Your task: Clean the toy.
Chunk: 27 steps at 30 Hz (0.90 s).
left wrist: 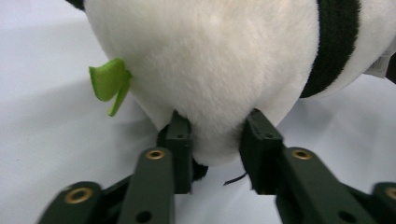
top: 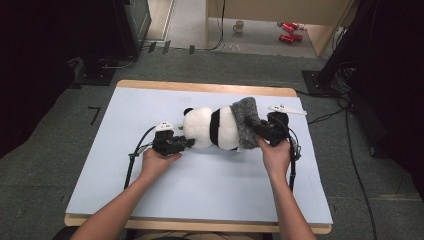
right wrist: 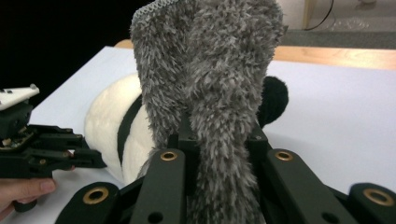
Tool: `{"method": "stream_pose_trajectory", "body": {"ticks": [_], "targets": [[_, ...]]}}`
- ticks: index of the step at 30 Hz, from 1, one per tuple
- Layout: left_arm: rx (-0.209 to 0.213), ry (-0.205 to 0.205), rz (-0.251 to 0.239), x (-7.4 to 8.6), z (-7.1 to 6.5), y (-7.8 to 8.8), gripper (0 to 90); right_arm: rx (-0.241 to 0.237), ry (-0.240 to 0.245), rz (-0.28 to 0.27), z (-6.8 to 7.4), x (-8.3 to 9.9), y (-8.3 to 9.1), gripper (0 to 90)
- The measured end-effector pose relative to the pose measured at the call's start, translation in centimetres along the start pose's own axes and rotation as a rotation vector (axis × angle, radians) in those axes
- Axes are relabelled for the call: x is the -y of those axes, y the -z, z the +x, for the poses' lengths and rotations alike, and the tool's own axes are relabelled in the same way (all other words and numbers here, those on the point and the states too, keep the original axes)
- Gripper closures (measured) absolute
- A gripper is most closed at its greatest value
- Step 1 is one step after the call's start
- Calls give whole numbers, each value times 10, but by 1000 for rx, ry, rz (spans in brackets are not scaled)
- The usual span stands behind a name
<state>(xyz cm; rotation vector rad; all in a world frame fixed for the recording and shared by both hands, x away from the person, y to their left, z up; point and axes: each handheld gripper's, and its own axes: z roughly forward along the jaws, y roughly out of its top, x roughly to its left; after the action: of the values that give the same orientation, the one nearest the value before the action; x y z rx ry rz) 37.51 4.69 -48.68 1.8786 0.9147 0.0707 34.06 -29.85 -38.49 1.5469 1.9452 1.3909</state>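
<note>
The panda plush (top: pixel 210 128) lies on its side mid-desk (top: pixel 200 180), the grey fuzzy garment (top: pixel 245 122) over only one end. Left gripper (left wrist: pixel 215 140) fingers pinch its white head; right gripper (right wrist: pixel 219 140) fingers clamp the garment, so most of the pulling looks left to do

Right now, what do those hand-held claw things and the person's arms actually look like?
Each claw, left and right, is dark, nearly black, with two flat jaw arms fixed by brass-ringed rivets. Each carries a small white plate on top and trails a black cable across the table. The forearms are bare, with no sleeves in view.
</note>
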Motion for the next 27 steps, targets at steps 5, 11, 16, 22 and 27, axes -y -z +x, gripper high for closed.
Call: {"method": "stream_pose_trajectory", "body": {"ticks": [5, 11, 16, 22, 27], "targets": [[39, 16, 25, -4, 0, 5, 788, 0, -8, 4, -1, 0, -1, 764], [92, 23, 66, -8, -1, 18, 810, -23, 15, 1, 12, -7, 5, 763], [98, 1, 100, -9, -4, 31, 809, -66, 57, 17, 39, -13, 0, 767], [38, 5, 74, -3, -4, 38, 790, -122, 100, 53, 68, -7, -14, 768], [7, 41, 16, 1, -6, 32, 780, -143, 132, 98, 90, 2, -37, 771]]}}
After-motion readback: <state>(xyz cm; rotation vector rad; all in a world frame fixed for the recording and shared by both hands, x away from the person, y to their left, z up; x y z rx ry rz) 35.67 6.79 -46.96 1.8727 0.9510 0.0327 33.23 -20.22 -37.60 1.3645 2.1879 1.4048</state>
